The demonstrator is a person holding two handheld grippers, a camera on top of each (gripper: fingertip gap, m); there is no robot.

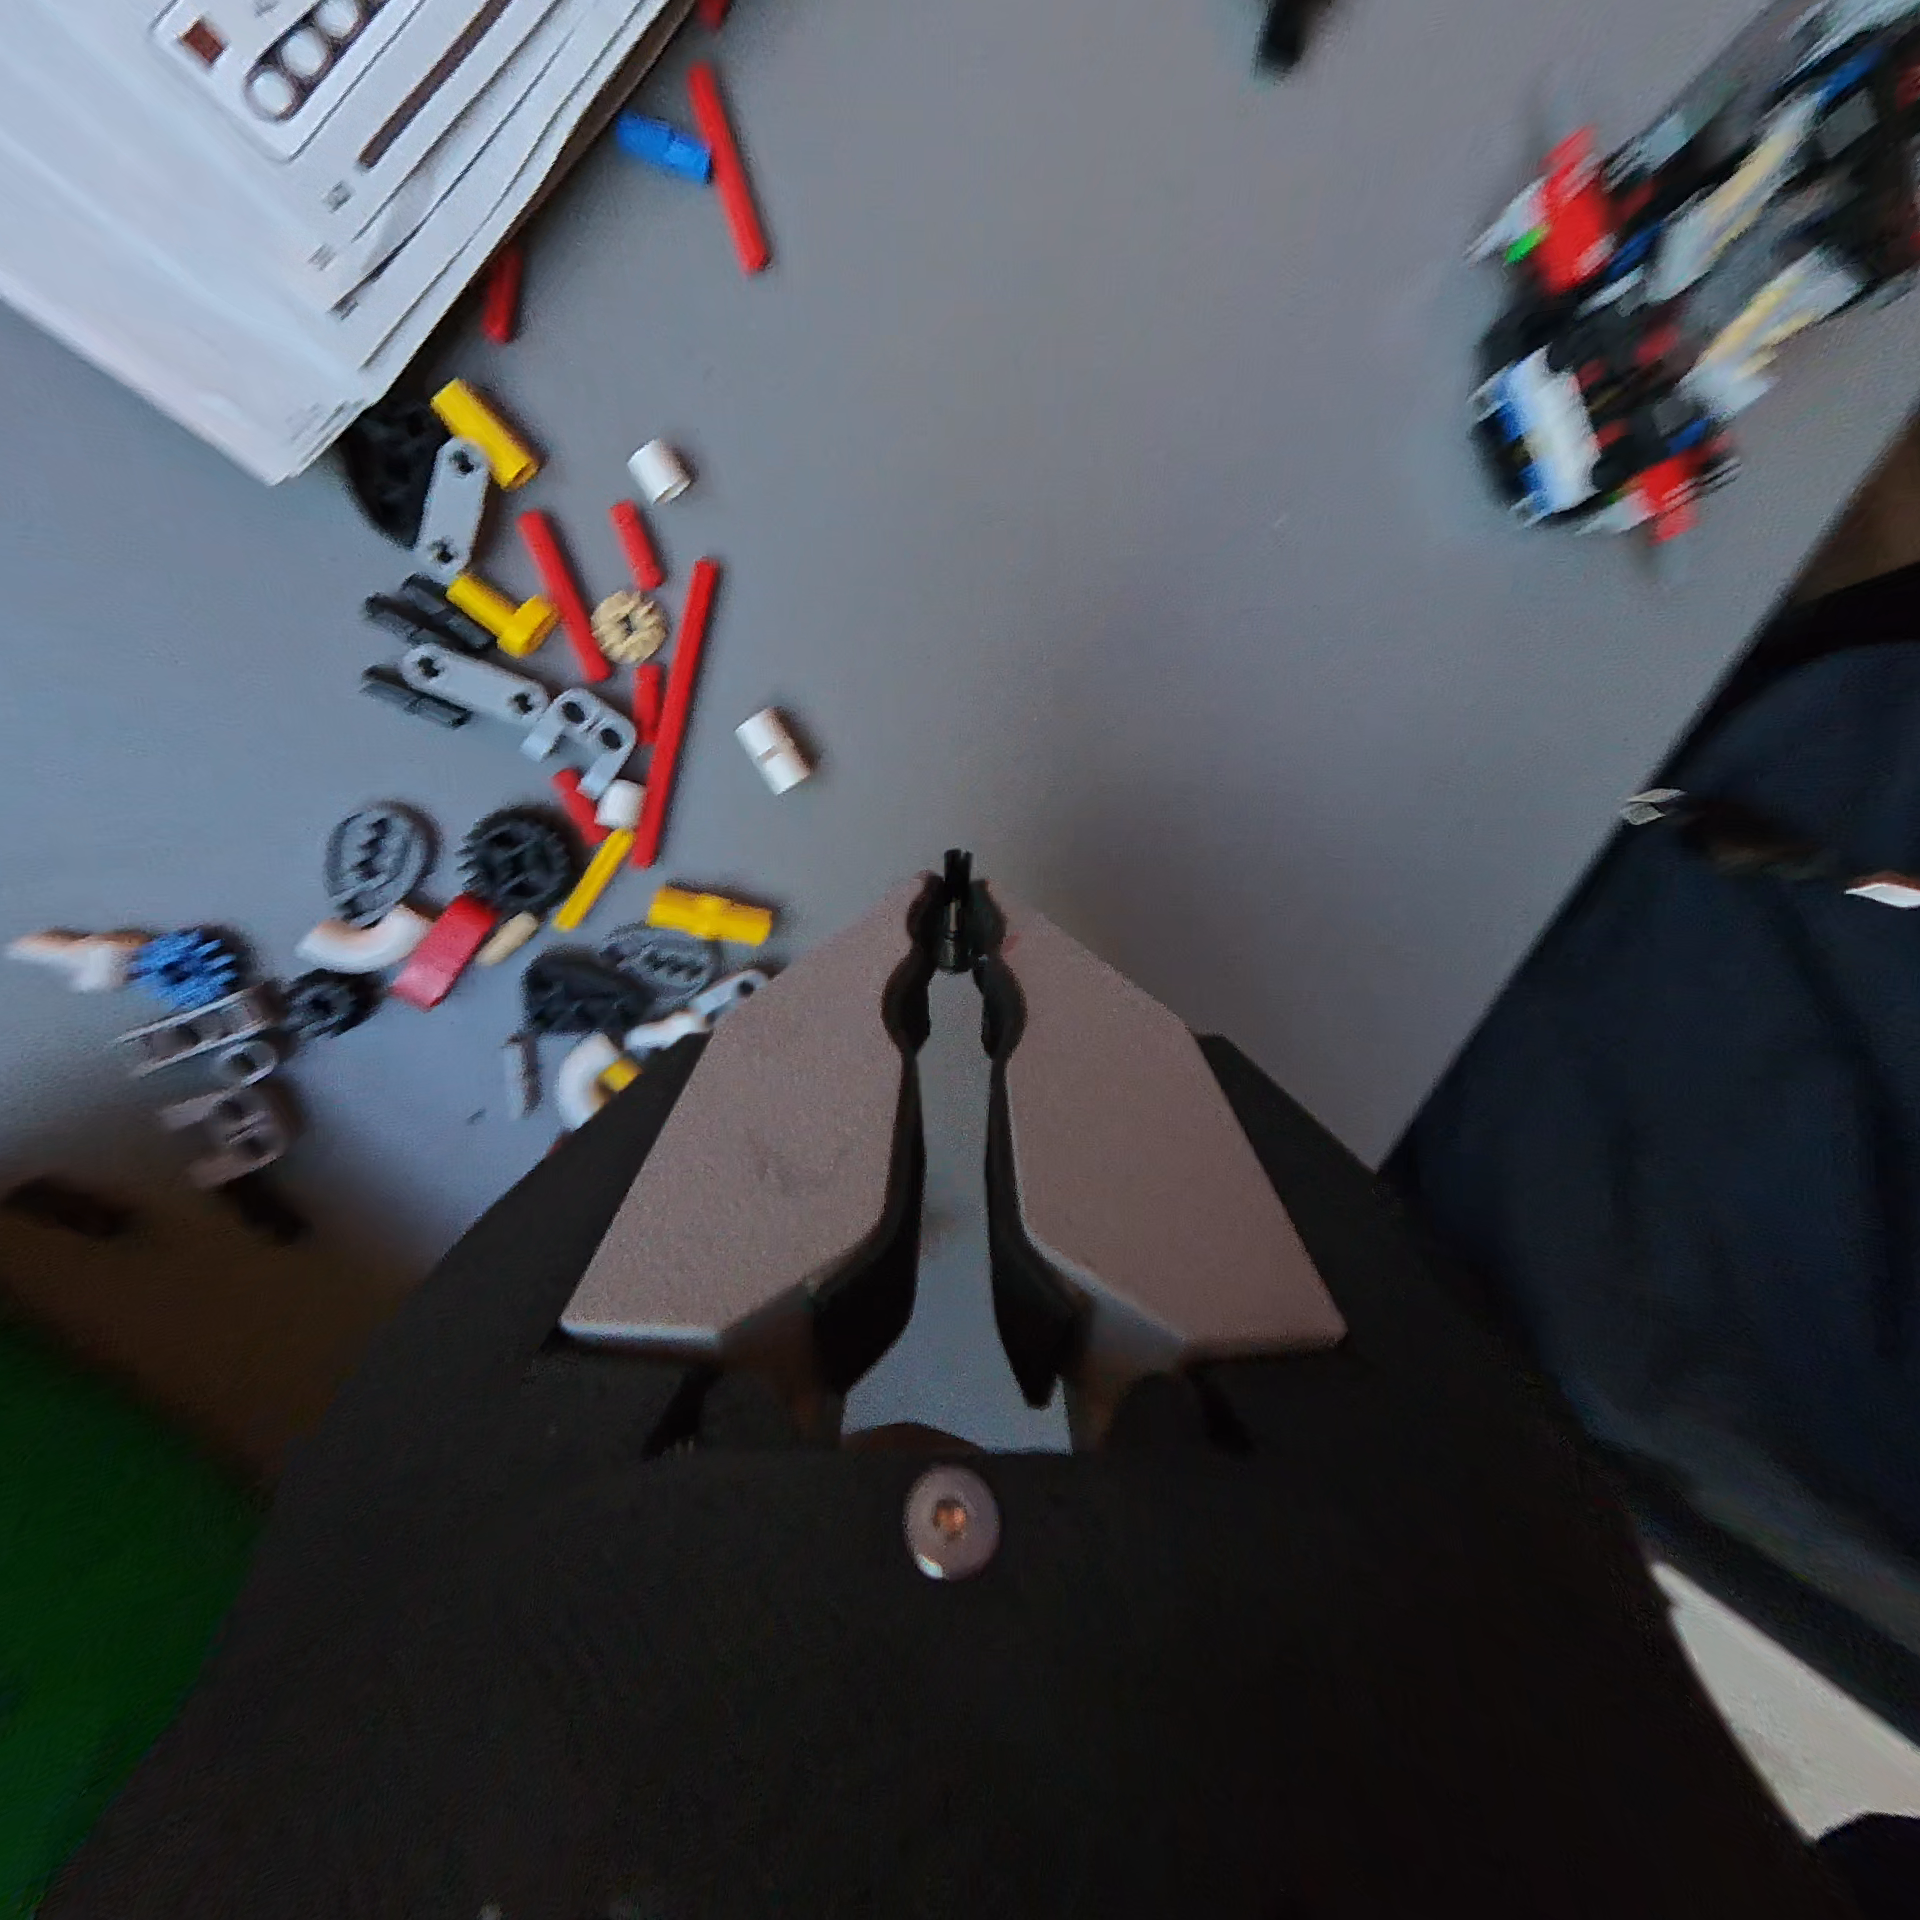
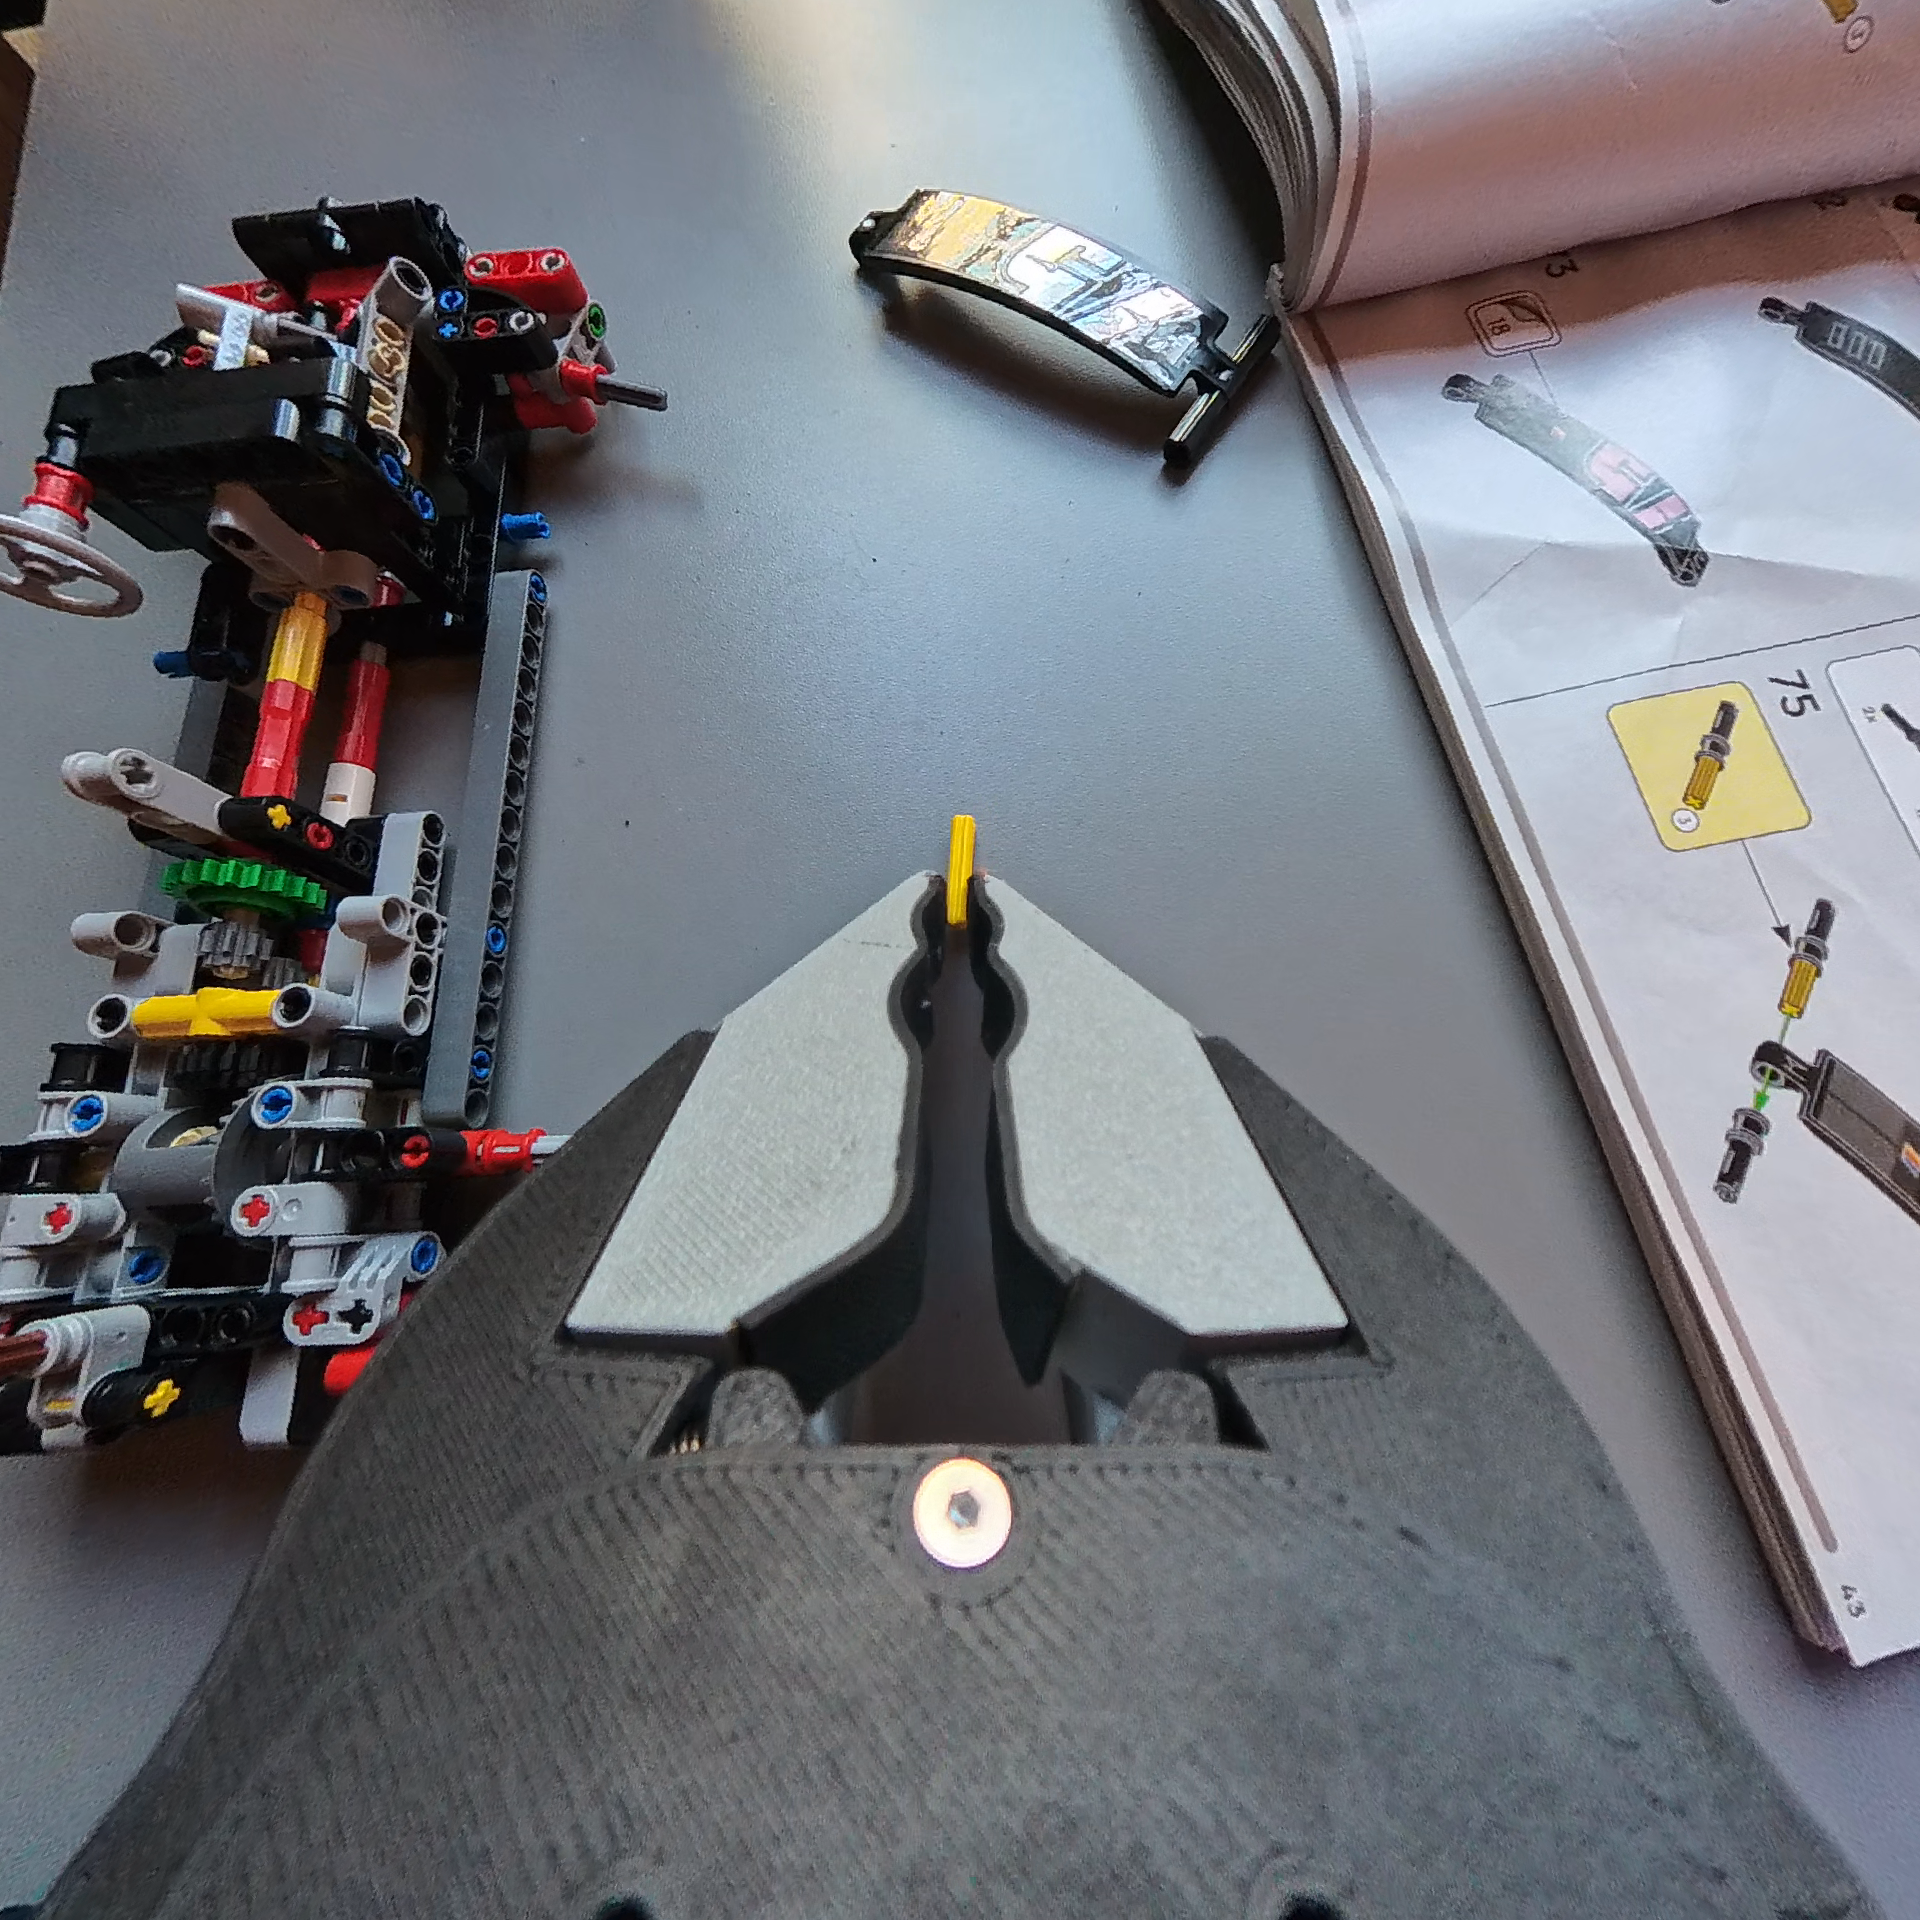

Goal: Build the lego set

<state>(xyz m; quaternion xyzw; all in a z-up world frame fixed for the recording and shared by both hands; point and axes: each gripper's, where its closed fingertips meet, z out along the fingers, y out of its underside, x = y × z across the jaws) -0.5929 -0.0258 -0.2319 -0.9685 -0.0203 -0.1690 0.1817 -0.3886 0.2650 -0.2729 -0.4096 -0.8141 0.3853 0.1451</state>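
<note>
Grey surface (image 2: pixel 831 623) carries loose plastic parts (image 1: pixel 540 665) at 9 o'clock. Left tool (image 1: pixel 954 914) pinches a small black pin (image 1: pixel 954 883); right tool (image 2: pixel 961 899) pinches a thin yellow rod (image 2: pixel 961 857). Both look light, stiff and slippery, gripped by the shank.

both tongs, left (image 1: pixel 954 914) and right (image 2: pixel 961 894), are pinched nearly closed.

Left wrist view smeared with motion: the built model (image 1: pixel 1621 343) is only a blur of colours, the instruction booklet (image 1: pixel 260 187) cut off at the corner, loose bricks (image 1: pixel 208 1060) streaking out left.
</note>
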